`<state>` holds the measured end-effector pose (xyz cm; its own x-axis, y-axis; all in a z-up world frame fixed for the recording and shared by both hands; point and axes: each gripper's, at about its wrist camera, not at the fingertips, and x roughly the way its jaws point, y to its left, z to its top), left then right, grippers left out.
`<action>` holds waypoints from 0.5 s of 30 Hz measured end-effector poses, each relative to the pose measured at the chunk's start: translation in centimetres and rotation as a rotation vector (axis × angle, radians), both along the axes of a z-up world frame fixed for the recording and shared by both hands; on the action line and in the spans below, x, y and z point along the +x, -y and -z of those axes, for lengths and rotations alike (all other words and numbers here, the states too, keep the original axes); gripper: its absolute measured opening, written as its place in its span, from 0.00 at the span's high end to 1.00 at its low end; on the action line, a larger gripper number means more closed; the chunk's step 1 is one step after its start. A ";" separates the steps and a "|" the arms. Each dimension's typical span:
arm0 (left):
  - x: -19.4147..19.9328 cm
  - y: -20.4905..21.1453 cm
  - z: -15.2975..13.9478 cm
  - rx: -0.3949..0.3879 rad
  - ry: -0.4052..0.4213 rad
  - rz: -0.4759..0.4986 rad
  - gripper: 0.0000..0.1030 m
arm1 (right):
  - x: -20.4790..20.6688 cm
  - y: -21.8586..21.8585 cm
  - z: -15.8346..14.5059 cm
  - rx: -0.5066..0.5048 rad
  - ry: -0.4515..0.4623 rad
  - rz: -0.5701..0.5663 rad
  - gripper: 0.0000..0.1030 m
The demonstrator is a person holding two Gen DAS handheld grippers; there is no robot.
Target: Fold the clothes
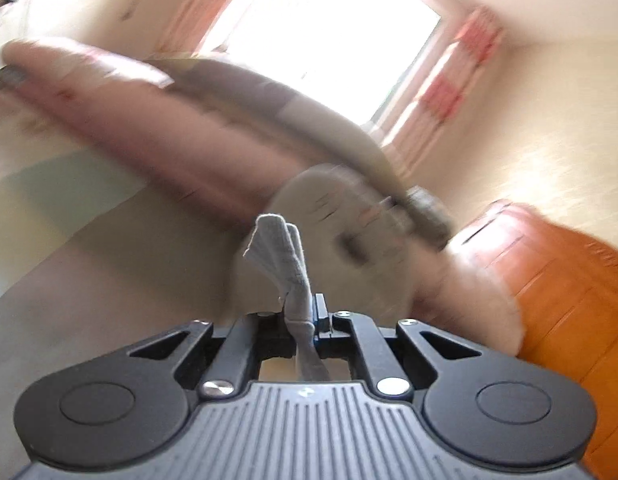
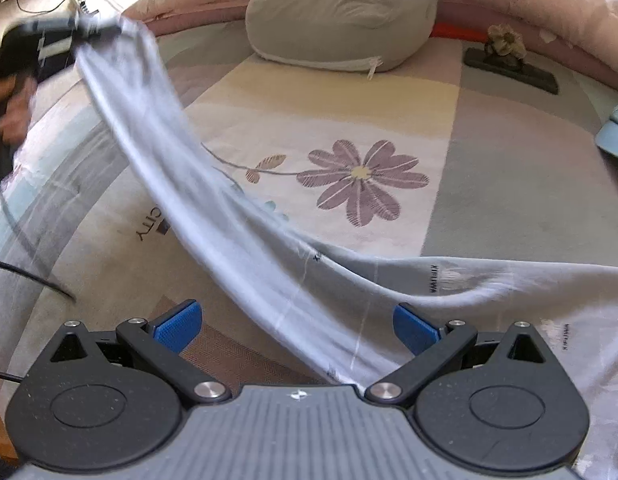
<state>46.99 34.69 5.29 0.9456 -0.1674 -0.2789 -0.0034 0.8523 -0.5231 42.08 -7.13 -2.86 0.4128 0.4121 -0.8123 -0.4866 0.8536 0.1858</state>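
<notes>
Left claw (image 2: 93, 29) pinches the grey garment (image 2: 213, 216) aloft — right claw (image 2: 297, 326) gapes.

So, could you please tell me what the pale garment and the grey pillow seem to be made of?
Pale garment: thin, soft matte knit, probably cotton jersey; it drapes limply from the left tool. Grey pillow: matte woven fabric, likely cotton; creased, with a zip.

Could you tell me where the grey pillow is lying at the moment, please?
In the right wrist view, the grey pillow lies at the far end of the bed, top centre, against the pink quilt and beyond the flower print.
</notes>
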 end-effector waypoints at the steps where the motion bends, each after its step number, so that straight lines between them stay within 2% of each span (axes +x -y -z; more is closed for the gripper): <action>1: 0.7 0.2 -0.8 0.005 0.028 0.009 0.95 | 0.0 0.2 -0.3 0.003 0.010 0.010 0.00; 5: 2.4 0.8 -3.2 0.030 0.129 0.027 0.95 | 0.0 1.2 -1.3 0.032 0.054 0.049 0.00; 8: 1.7 0.3 -2.2 0.039 0.136 0.005 0.95 | -0.2 1.7 -1.9 0.056 0.081 0.061 0.00; 10: 1.0 -1.0 0.2 0.011 0.063 -0.032 0.95 | -0.2 1.8 -1.9 0.062 0.081 0.061 0.00; 15: -2.4 -4.0 6.8 -0.029 -0.195 -0.176 0.95 | 0.1 1.8 -1.8 0.062 0.057 0.021 0.00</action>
